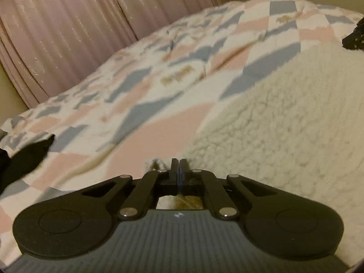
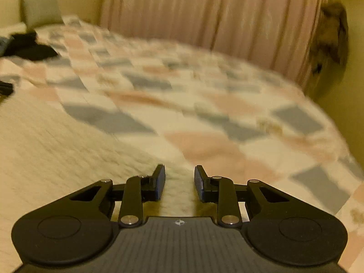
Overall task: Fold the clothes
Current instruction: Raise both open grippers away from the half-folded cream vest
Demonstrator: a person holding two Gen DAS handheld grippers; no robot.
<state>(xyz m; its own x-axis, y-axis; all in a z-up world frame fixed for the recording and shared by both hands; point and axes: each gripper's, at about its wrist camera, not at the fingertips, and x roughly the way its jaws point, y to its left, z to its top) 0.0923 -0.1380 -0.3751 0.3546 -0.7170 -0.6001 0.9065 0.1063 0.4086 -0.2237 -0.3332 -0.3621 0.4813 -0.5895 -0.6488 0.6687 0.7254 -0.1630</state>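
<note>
L gripper point(image 1: 179, 167) fingers pressed together w/ a tuft of fleece point(image 1: 284, 122) edge pinched between them; the fleece spreads fwd and to its right over the quilt point(image 1: 159, 84). R gripper point(image 2: 179, 182) fingers part open, holding nothing, fleece edge point(image 2: 68, 141) directly under and between them, rest lying to its left. Judging by this, R is right at the hem and only needs to drop and close. Dark clothes point(image 2: 29, 47) lie well beyond the fleece, near the curtain point(image 2: 216, 16).

Ahead of the claw, pleated pink fabric curtains point(image 2: 227, 11) behind a pink-grey-white checked quilted bed point(image 2: 204, 104), yellowish walls point(image 2: 345, 104) alongside.
</note>
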